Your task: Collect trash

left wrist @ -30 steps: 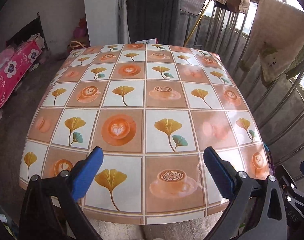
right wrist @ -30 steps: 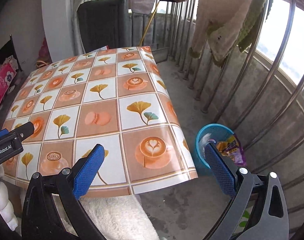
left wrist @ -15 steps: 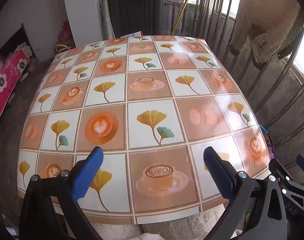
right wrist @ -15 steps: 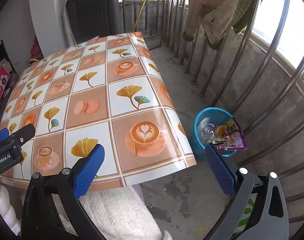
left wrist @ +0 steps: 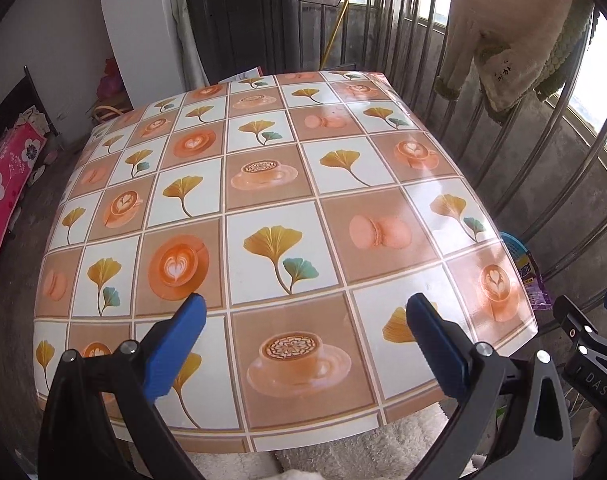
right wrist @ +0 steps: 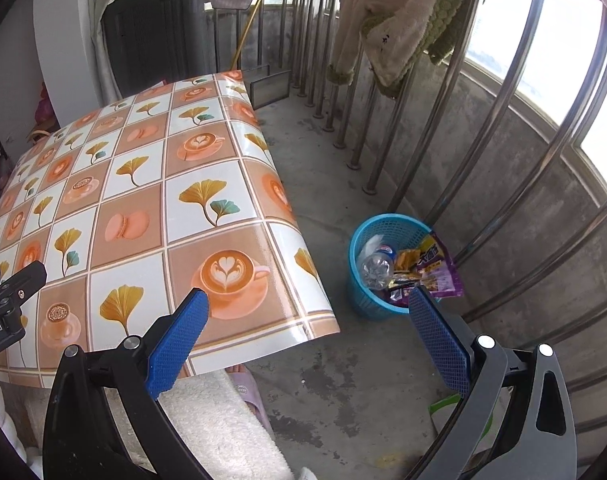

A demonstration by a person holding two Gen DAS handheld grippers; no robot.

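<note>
Right claw hangs wide apart with nothing between its blue pads, poised over the near right corner of the tabletop and the concrete floor beyond. Left claw is just as wide and just as empty, hovering above the near edge of the patterned cloth. Looking outward, the tabletop shows no loose litter in either view. The trash sits in the blue basket on the floor, right of the tabletop and close to the railing bars: a crushed clear bottle, a purple wrapper draped over the rim, smaller packets between them. By my reading the collecting is about done. The job now is a careful sweep: scan the floor near the basket and under the tabletop edge, keep both claws spread, and tuck that overhanging wrapper inside if it looks ready to slip.
</note>
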